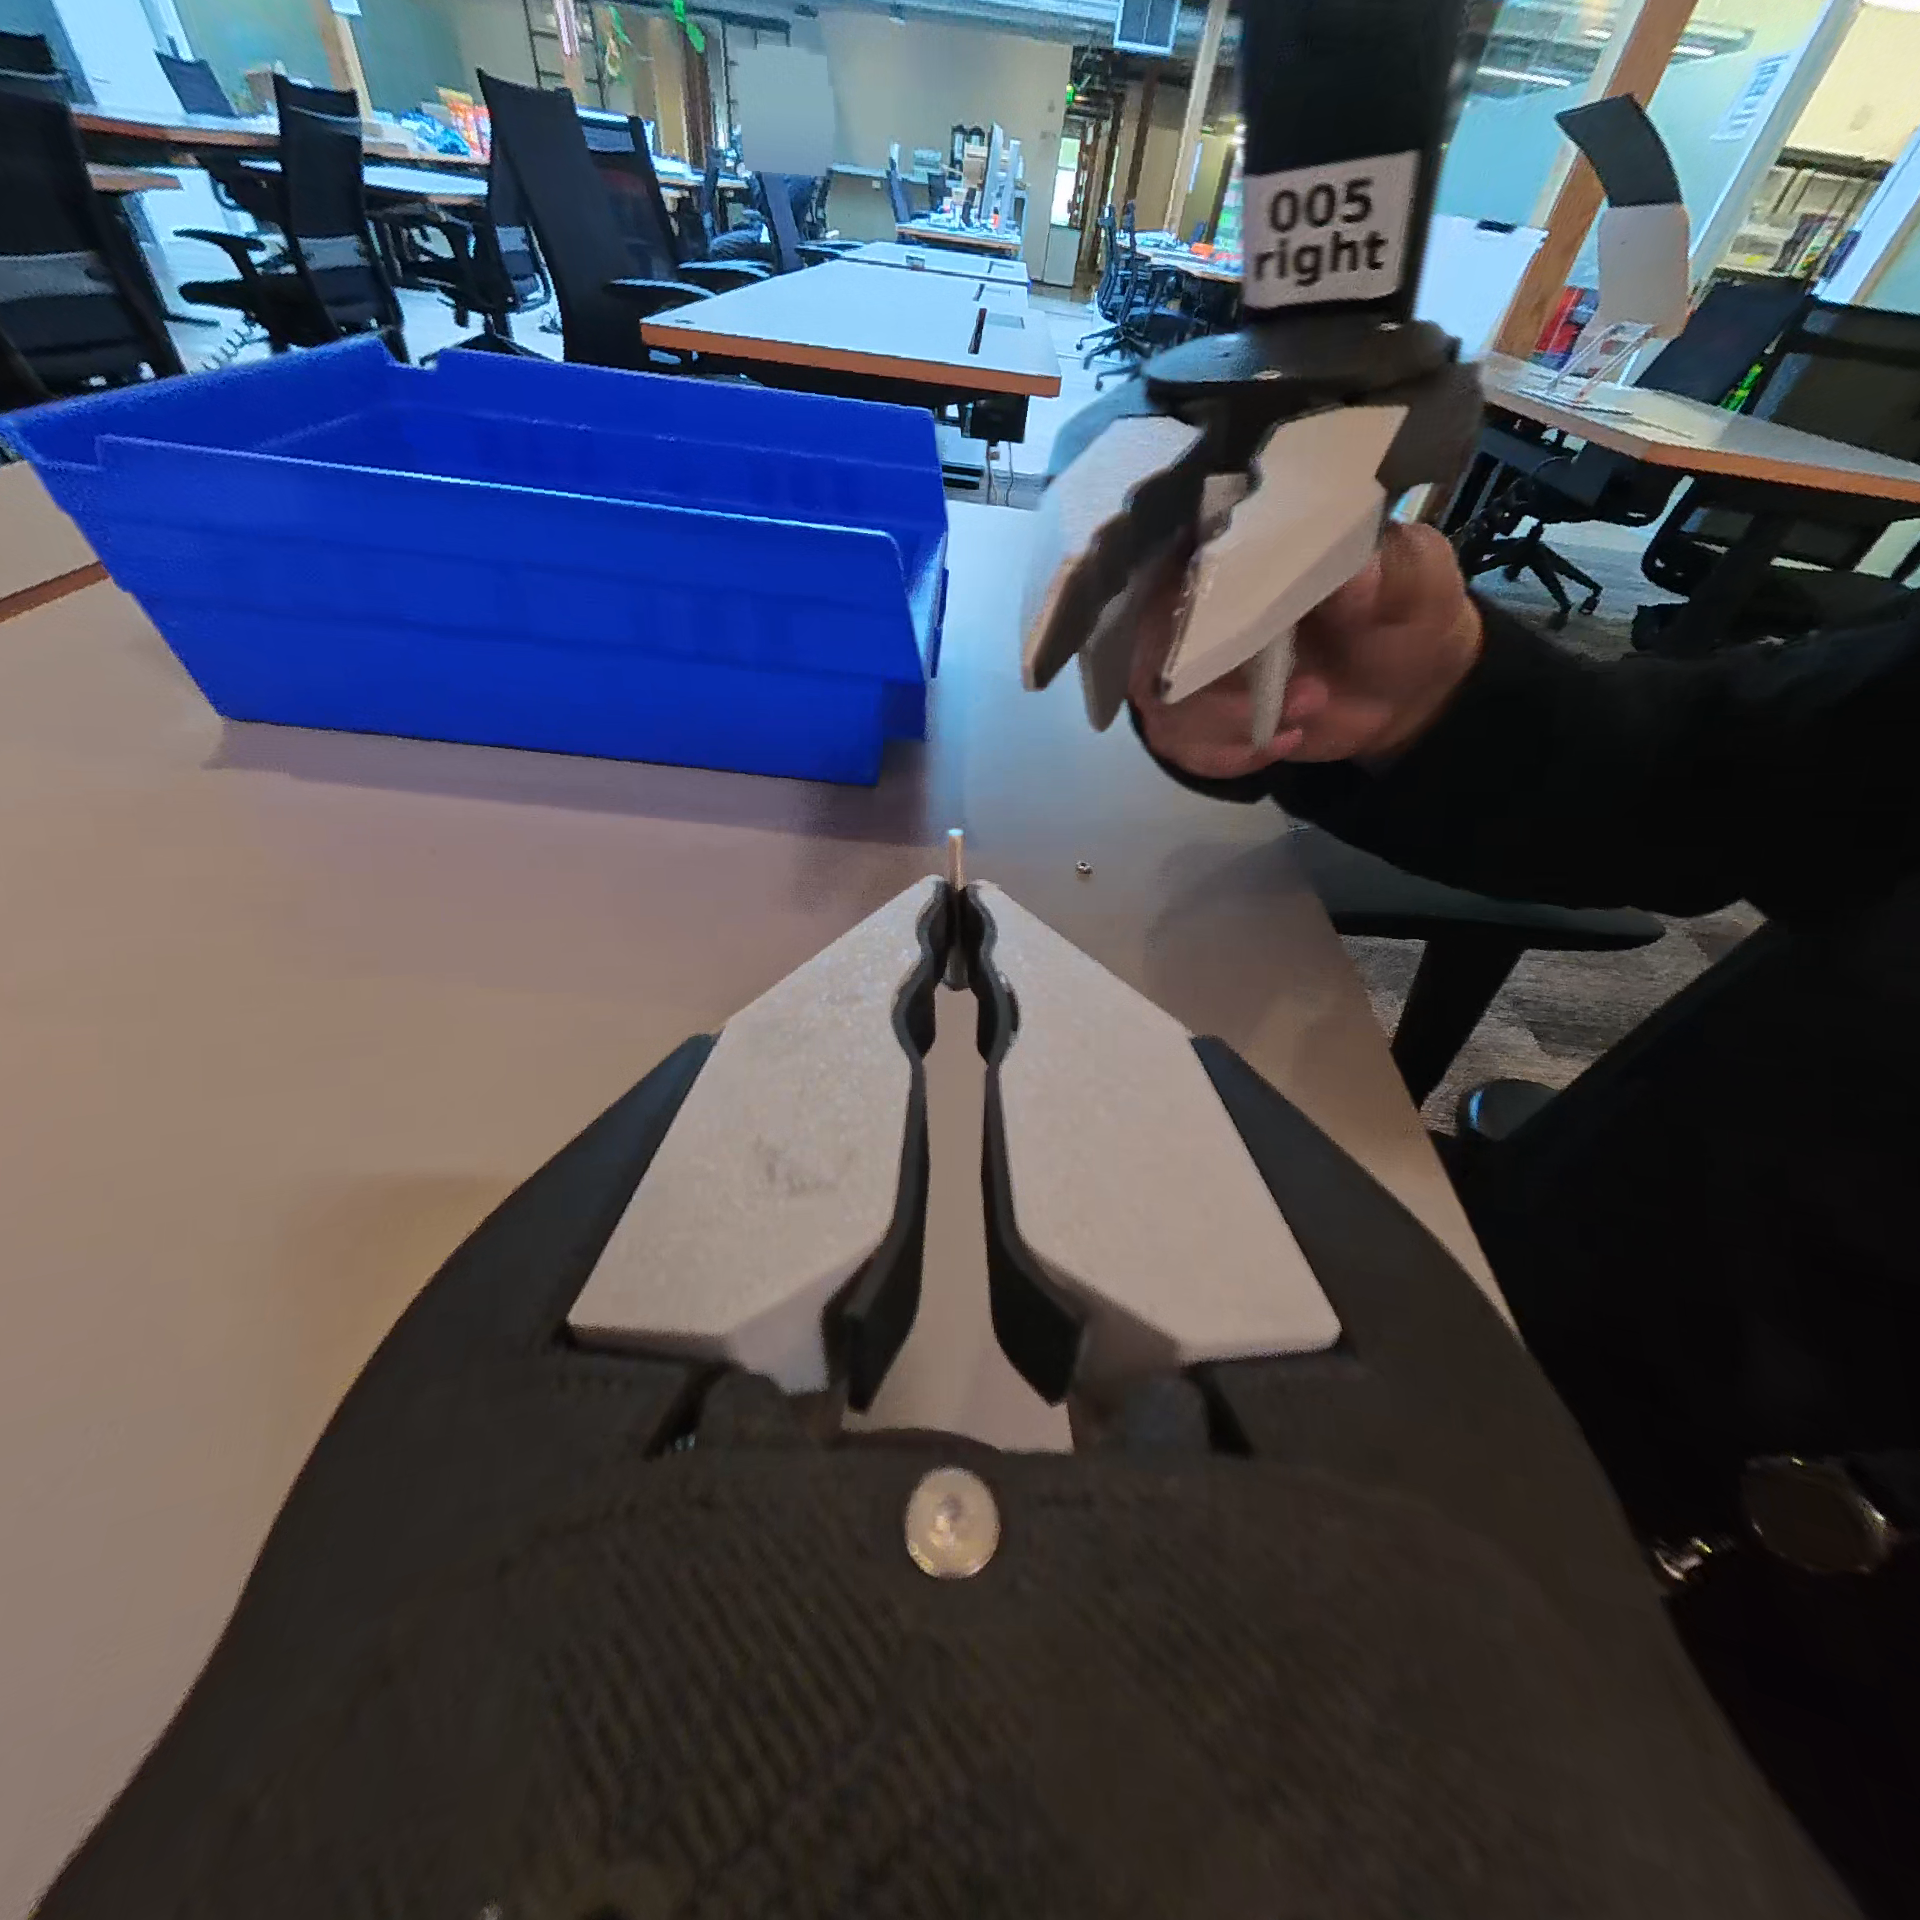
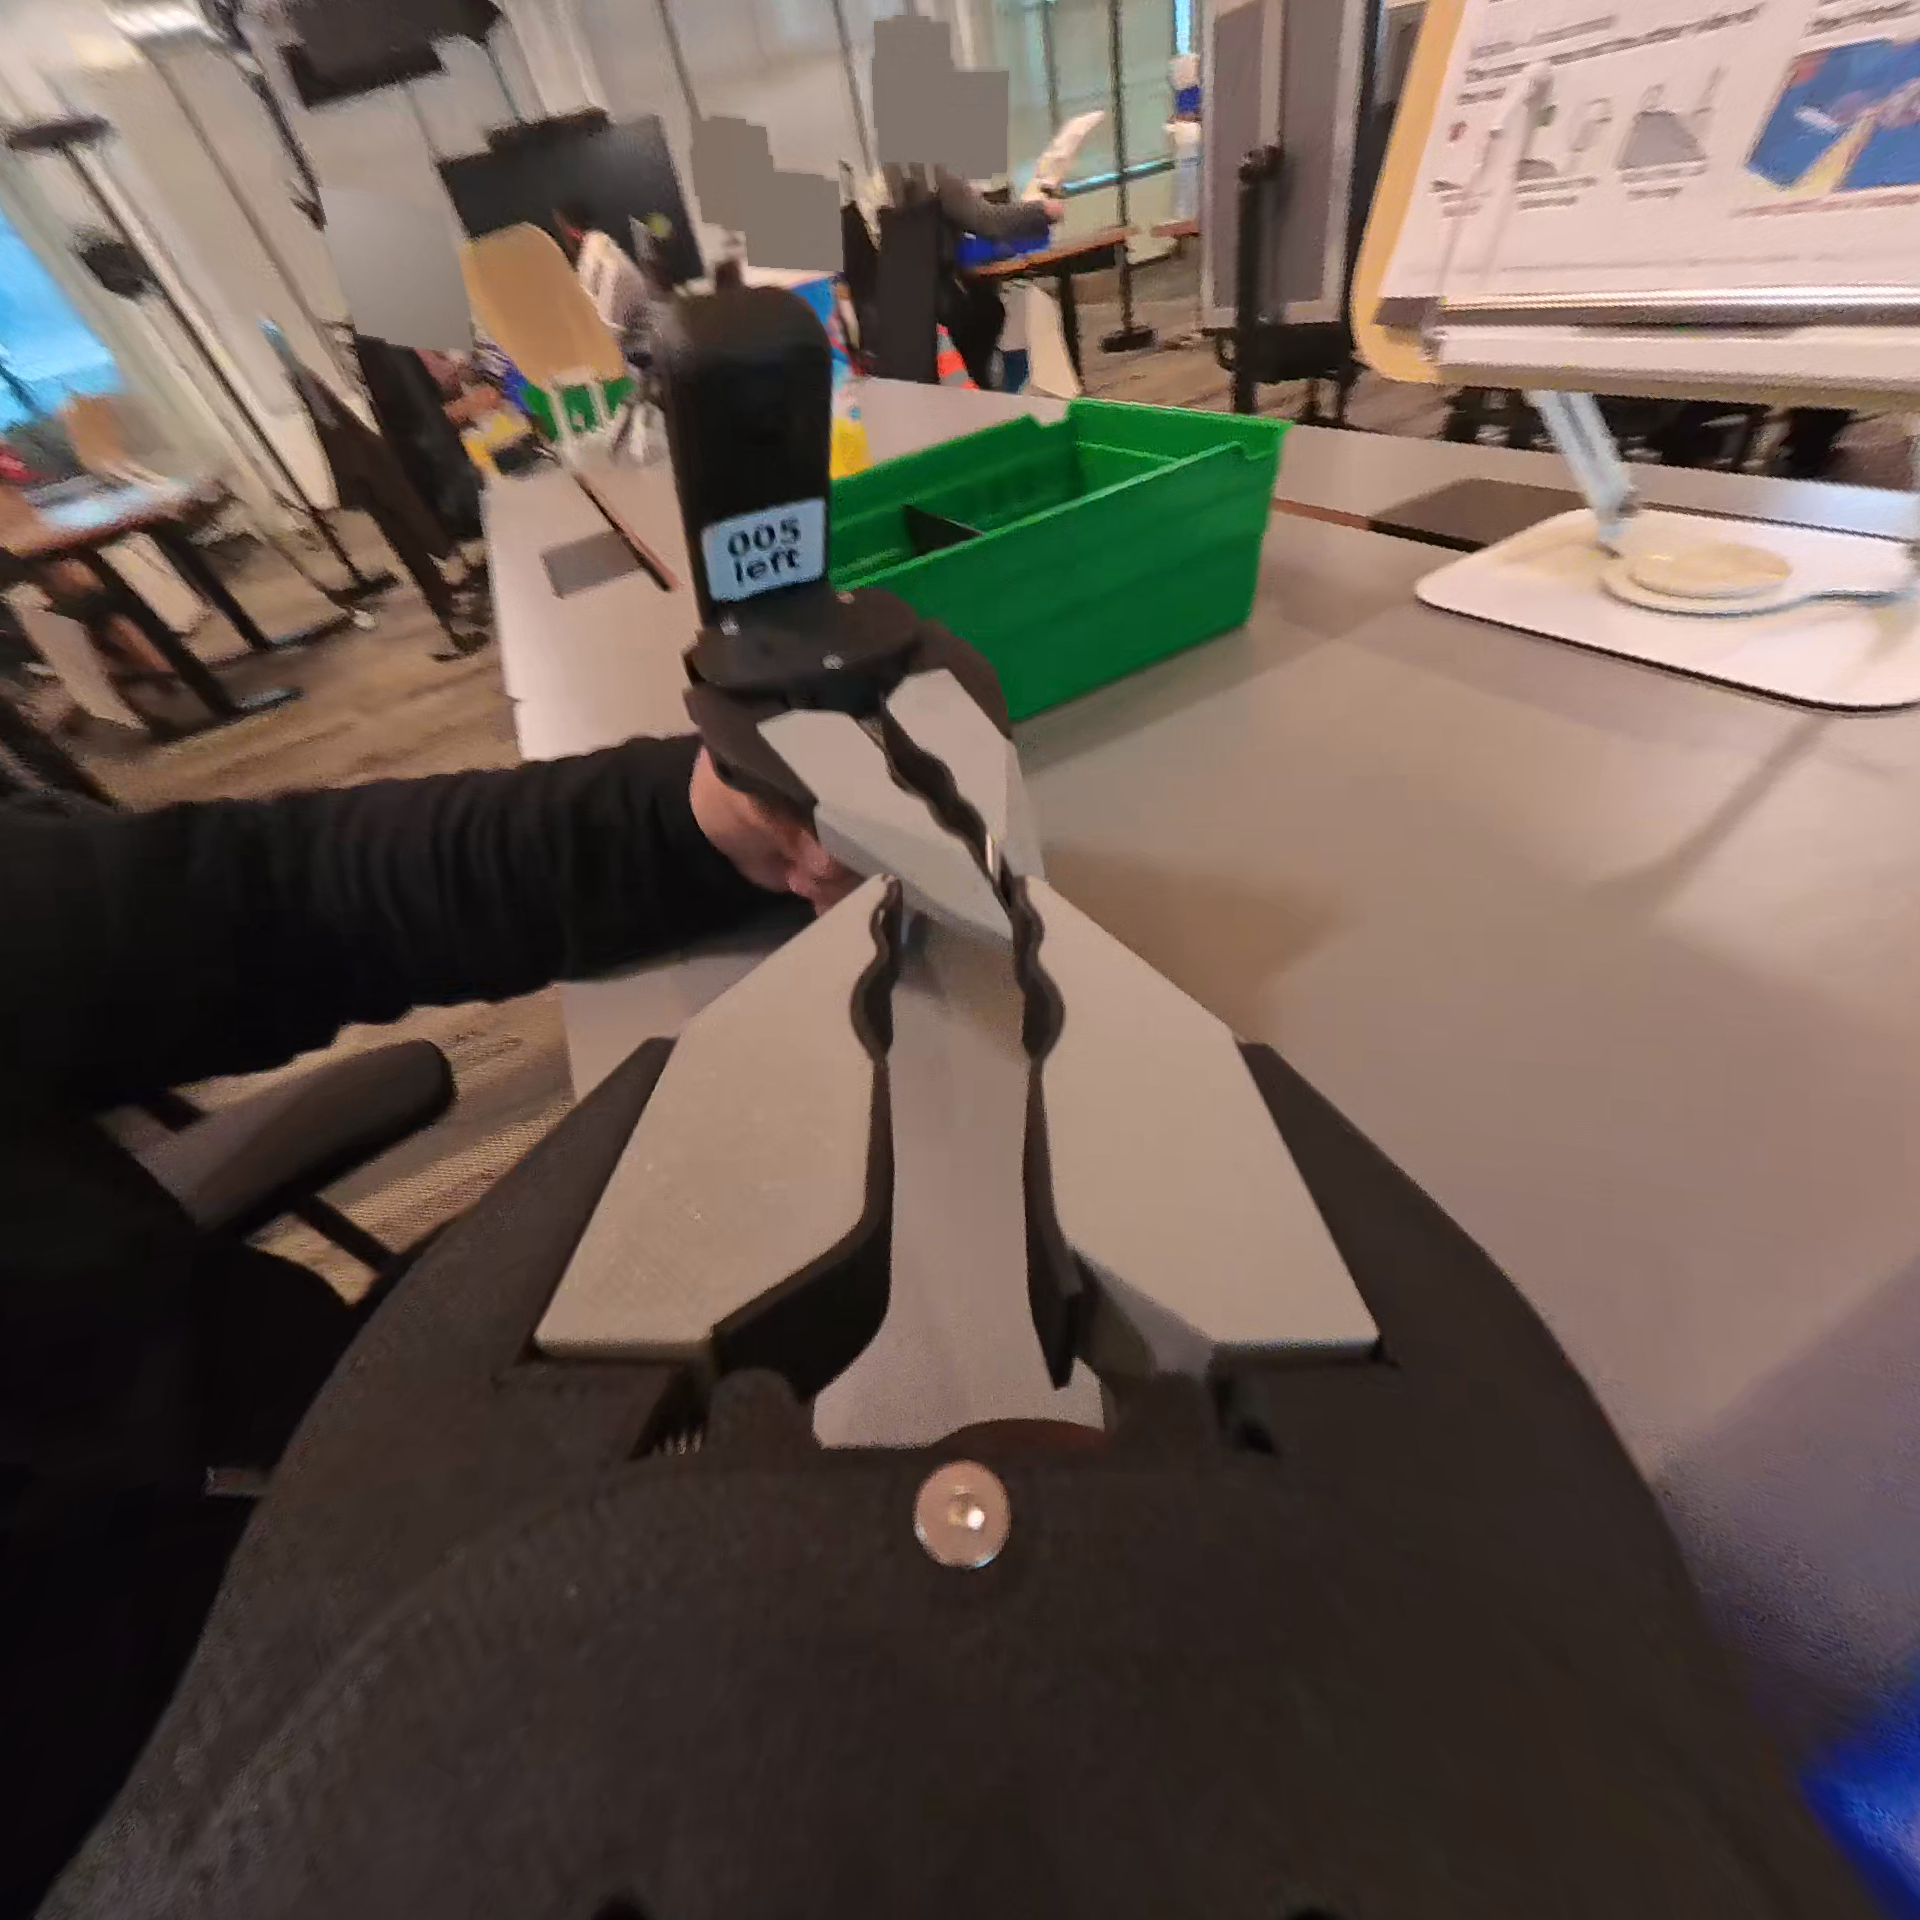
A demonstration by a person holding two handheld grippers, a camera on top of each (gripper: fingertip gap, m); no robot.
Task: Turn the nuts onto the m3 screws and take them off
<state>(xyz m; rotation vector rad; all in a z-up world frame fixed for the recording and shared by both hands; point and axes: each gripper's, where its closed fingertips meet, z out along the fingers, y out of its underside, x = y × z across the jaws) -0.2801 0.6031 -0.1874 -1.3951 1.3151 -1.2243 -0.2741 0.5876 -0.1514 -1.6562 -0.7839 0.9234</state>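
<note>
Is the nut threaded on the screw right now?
No. The nut lies loose on the table, right of the bare screw in the left gripper.

Each black hand-held gripper handle carries a white printed label (image 1: 1320, 231) (image 2: 764, 556); a printed poster (image 2: 1662, 135) stands beyond the green plastic bin (image 2: 1091, 582).

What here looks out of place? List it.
One small nut lies loose on the table, right of the screw that the left gripper pinches. The right gripper is open with nothing in it. Nothing looks spilled or damaged.
</note>
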